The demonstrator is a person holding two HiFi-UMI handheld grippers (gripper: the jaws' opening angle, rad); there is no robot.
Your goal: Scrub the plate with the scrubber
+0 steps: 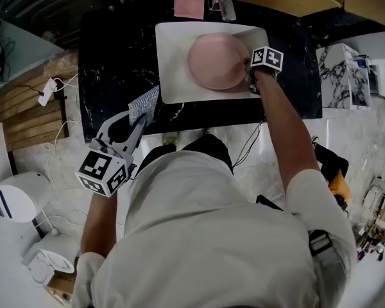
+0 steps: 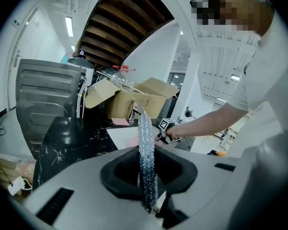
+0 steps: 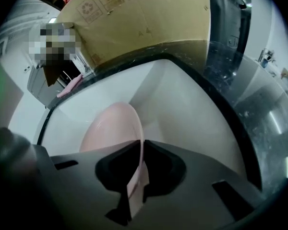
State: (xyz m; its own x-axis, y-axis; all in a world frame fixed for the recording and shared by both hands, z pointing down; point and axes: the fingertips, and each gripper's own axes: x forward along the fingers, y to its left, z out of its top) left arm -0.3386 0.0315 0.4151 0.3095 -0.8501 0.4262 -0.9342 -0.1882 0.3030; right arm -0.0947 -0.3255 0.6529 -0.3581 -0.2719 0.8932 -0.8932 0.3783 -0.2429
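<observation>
Black marble-patterned counter (image 1: 115, 56) fills the upper head view and carries a shallow white rectangular basin (image 1: 173, 76). The basin holds one round pale pink plate (image 1: 215, 59). The right tongs (image 1: 250, 69) meet the plate at its right rim. The left tongs (image 1: 136, 122) hang by the counter's front edge, well apart from the basin, with a silvery glittering mesh scrubber (image 1: 144, 104) in their tips. A flat pink square (image 1: 189, 7) lies at the back of the counter.

From the left gripper view, the tongs are closed tight on the scrubber (image 2: 145, 143), which stands edge-on between them.

From the right gripper view, the tongs pinch the plate's thin rim (image 3: 134, 176), with the basin's white wall (image 3: 192, 109) behind and a brown cardboard box (image 3: 144, 23) beyond.
</observation>
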